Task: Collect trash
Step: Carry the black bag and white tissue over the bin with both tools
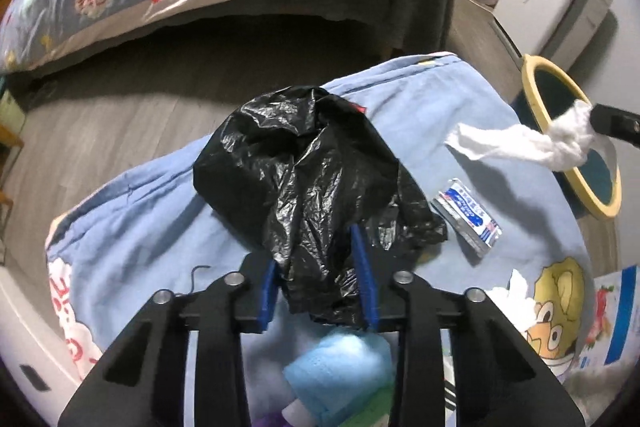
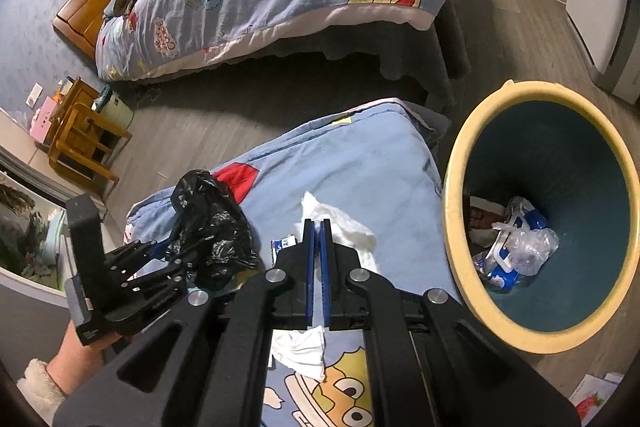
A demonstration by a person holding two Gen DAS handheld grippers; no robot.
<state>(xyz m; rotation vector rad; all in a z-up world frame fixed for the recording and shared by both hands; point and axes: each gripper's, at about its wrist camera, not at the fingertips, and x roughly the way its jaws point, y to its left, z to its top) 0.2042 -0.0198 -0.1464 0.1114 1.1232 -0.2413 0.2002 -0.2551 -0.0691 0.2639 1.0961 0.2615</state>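
Right wrist view: blue cartoon-print quilt (image 2: 360, 167); round yellow-rimmed teal bin (image 2: 452, 211) just right of it; crumpled black plastic bag (image 1: 312, 171) on quilt, left gripper (image 1: 320, 279) clamped on it; right gripper (image 2: 317, 267) closed on white tissue (image 2: 344, 231).

Dim indoor light, deep shadows, fisheye-warped edges, slight blur.
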